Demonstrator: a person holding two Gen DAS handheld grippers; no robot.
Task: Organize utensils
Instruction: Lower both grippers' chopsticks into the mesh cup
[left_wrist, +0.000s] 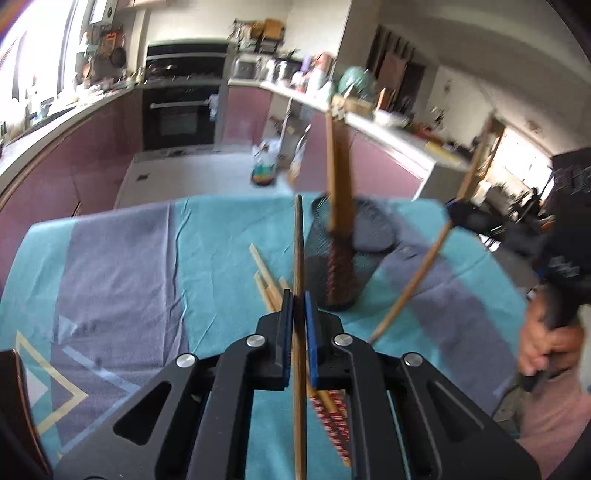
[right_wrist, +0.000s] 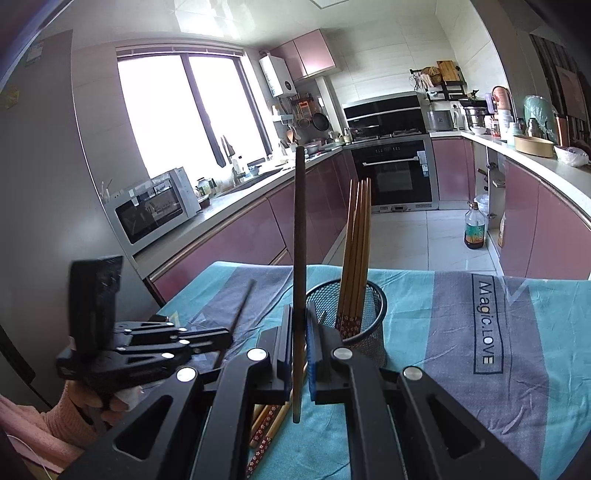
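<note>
Left gripper (left_wrist: 298, 306) pinching one long brown wooden chopstick (left_wrist: 299, 258); right gripper (right_wrist: 298, 317) clamped on a darker one (right_wrist: 299, 229). Black mesh cup (right_wrist: 373, 325) on teal-grey cloth (right_wrist: 517, 332) holding several chopsticks, maybe five; more loose beside it.

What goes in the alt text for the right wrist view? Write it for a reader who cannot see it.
The right gripper is shut on a dark chopstick that stands upright beside a black mesh cup holding chopsticks, on a teal and grey cloth. The left gripper holds another chopstick at left; a kitchen lies behind.
</note>
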